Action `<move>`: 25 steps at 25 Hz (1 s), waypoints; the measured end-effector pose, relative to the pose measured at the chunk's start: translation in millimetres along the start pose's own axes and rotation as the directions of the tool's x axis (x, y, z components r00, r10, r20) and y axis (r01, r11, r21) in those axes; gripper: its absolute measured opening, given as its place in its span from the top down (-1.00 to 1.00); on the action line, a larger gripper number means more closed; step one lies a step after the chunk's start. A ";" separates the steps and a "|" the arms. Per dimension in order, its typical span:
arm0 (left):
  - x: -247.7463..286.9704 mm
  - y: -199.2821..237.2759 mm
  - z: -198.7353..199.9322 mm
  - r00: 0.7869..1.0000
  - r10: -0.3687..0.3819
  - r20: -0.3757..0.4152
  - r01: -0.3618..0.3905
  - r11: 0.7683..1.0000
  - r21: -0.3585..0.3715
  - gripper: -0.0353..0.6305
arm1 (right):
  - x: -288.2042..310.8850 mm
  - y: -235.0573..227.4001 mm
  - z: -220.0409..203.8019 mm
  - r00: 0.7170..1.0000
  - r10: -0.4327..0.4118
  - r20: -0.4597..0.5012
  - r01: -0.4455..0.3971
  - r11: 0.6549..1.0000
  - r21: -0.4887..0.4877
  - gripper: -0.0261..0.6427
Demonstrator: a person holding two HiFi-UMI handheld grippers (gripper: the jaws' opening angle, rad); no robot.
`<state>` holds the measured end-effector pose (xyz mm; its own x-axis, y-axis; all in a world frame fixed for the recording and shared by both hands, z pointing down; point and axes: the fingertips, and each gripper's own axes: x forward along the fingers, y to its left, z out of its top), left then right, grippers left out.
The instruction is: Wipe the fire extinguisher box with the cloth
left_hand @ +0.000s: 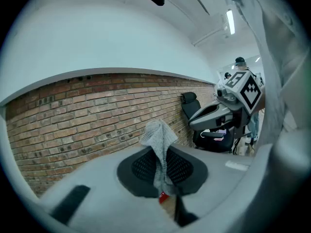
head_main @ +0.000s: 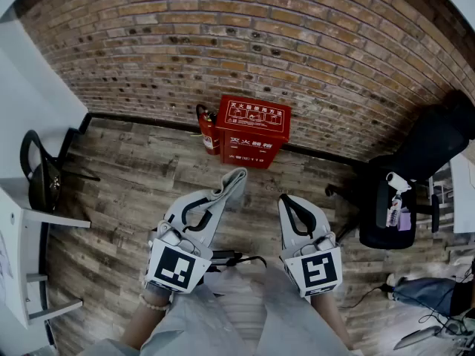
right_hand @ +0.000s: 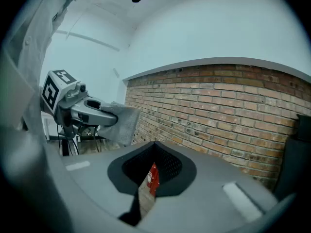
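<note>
The fire extinguisher box (head_main: 254, 130) stands on the floor (head_main: 141, 176) against the brick wall (head_main: 297, 43), straight ahead of both grippers and well apart from their tips. No wiping looks to have begun: nothing touches the box, so I judge that the approach and all of the wiping are left. It is a red, hard-sided box with square edges, a sloped top and white print, likely smooth and easy to wipe.

The cloth (head_main: 226, 188) is grey, soft and coarsely woven. It is pinched in the left gripper (head_main: 215, 202), whose jaws are closed on it, and flops limply past the tips. The right gripper (head_main: 286, 202), just beside the left, holds nothing, its jaws drawn together with only a thin slit between them.

A red fire extinguisher (head_main: 208, 130) stands touching or just beside the box, ahead of the left gripper. The floor is worn wood plank.
</note>
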<state>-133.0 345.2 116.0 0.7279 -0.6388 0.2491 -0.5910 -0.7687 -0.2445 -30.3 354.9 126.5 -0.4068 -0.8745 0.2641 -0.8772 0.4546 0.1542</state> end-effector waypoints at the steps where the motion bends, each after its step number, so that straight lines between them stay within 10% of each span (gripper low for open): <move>1: 0.3 0.0 0.1 1.000 0.000 0.000 0.000 1.000 0.001 0.86 | 0.3 0.0 0.0 1.000 0.000 0.001 0.000 1.000 0.000 0.89; 25: -11.6 7.8 -3.2 0.998 -0.047 0.032 0.046 0.999 0.010 0.86 | 3.0 23.6 10.3 1.000 -0.013 0.015 0.014 1.000 -0.007 0.89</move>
<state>-147.2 346.5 114.2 0.7654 -0.6009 0.2302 -0.5532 -0.7972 -0.2418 -54.8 361.3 121.2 -0.3987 -0.8829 0.2481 -0.8810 0.4439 0.1640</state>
